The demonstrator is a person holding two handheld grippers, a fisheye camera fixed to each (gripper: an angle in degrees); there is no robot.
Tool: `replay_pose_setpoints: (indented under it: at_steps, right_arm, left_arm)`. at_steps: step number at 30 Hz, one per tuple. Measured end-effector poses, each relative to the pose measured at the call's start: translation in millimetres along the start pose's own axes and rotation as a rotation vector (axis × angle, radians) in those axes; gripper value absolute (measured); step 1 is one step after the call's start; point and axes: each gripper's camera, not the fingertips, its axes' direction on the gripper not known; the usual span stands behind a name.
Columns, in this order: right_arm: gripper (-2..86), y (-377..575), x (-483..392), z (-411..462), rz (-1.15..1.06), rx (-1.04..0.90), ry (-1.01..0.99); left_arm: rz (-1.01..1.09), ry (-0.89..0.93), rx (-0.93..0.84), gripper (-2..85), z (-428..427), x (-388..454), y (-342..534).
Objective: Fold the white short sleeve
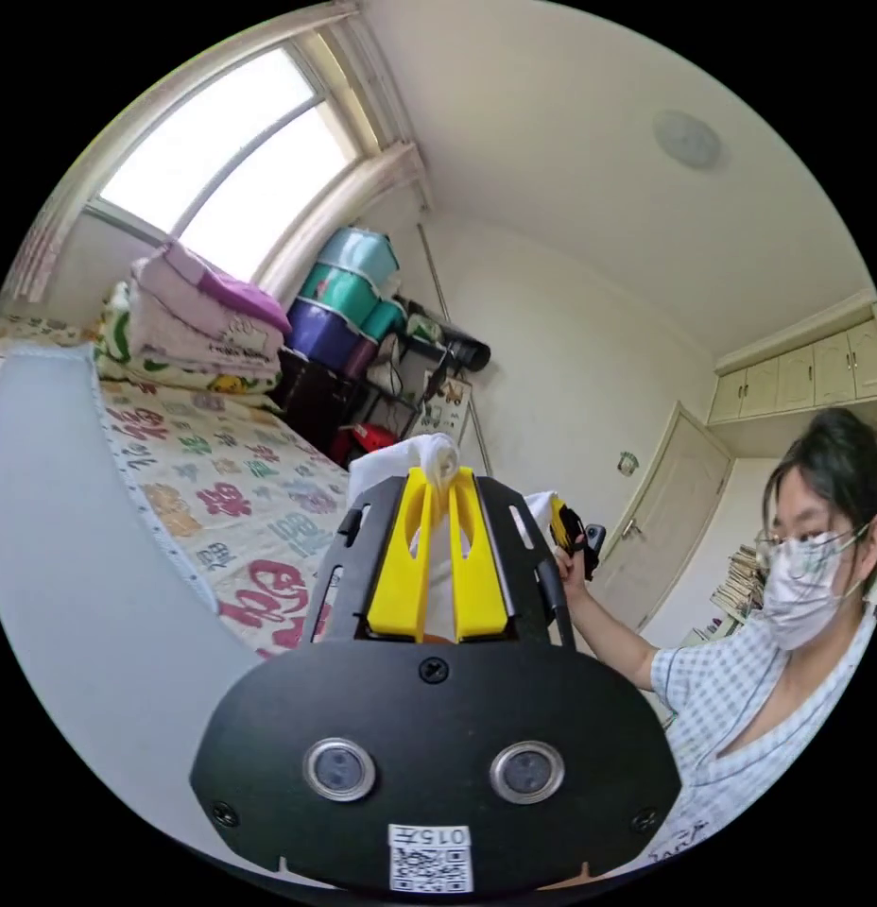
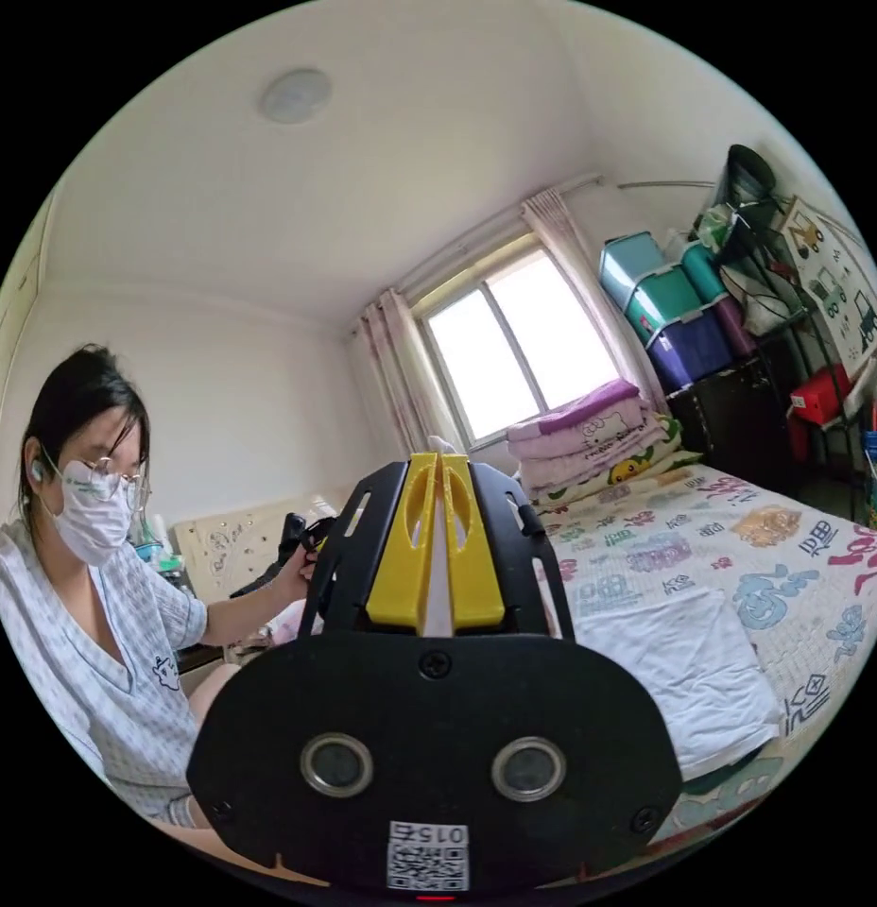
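The white short sleeve (image 2: pixel 679 666) is plain white cloth, its lower part lying flat on the patterned bed (image 2: pixel 741 539) near the bed's near edge. The left tool (image 1: pixel 439 482) is pinched on a bunched corner of it; the right tool (image 2: pixel 439 465) is clamped on a thin strip. Both tool bodies hide the cloth between them.

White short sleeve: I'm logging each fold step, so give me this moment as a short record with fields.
garment: white short sleeve, lower part lying on the bed
left tool: jaws closed on bunched white fabric
right tool: jaws closed on a thin edge of white fabric
bedding: patterned sheet with coloured characters
nearby: stack of folded blankets by the window; storage bins beside it
fold stage: cloth raised off the bed by both tools
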Motion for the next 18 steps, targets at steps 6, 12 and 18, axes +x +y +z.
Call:
replay_pose_setpoints:
  at_steps: [6,12,18]
  right_arm:
    - [-0.4,104.8,-27.6,10.7,0.089,0.065,-0.200]
    - [-0.4,206.7,-21.0,63.2,0.089,-0.068,-0.313]
    - [-0.2,334.5,69.1,148.7,0.218,-0.267,-0.157]
  left_arm:
    - [0.076,-0.309,0.164,0.7,-284.9,98.7,46.5]
    - [0.073,-0.444,0.199,0.6,-422.1,151.5,126.1]
    - [-0.122,-0.602,0.163,0.9,-449.7,99.7,192.6]
